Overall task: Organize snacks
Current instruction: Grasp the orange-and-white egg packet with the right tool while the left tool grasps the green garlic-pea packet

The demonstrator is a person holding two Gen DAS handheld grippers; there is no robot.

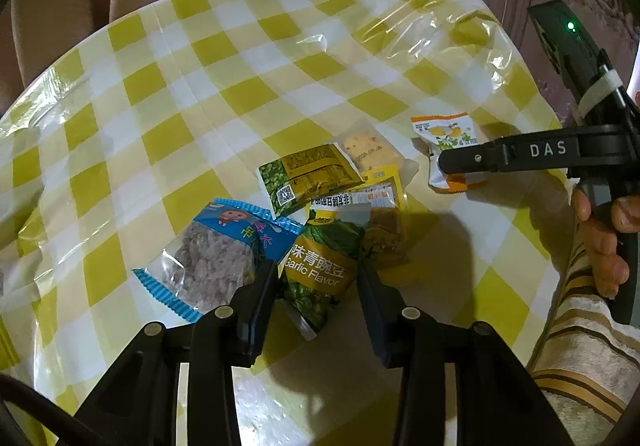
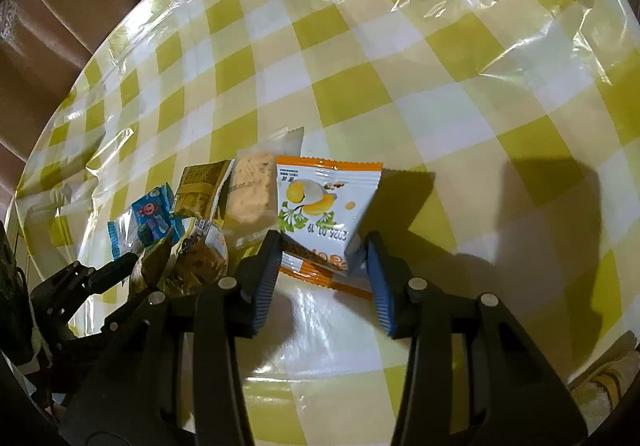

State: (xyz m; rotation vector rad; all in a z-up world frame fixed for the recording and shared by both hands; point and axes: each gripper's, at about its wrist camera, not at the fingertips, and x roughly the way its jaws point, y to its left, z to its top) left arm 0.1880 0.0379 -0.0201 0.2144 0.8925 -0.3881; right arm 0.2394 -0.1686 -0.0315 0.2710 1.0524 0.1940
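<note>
- The snacks sit in a loose pile near the middle of the table, which has a yellow-and-white checked plastic cover. I'll place everything relative to the garlic pea packet, the green one at the near end of the pile.
- The left gripper has its jaws partly closed around that garlic pea packet, pads touching both sides, so it looks gripped.
- The right gripper is well off to the right of the pea packet, jaws partly closed on the lower edge of the orange-and-white packet, which lifts up from the table at that end.
- My guess at the step: both hands have just picked a snack each and are about to carry them off to be sorted. Next move calls for a clean lift without dragging the neighbours along.
- Just left of the pea packet is a blue packet, touching it. Behind it: a second green pea packet, a yellow packet and a clear-wrapped cracker, all overlapping.
- That overlap is what's in the way. The pea packet lies partly on the yellow one, so it could snag.
- No bin or tray in view, so can't tell where they go.
</note>
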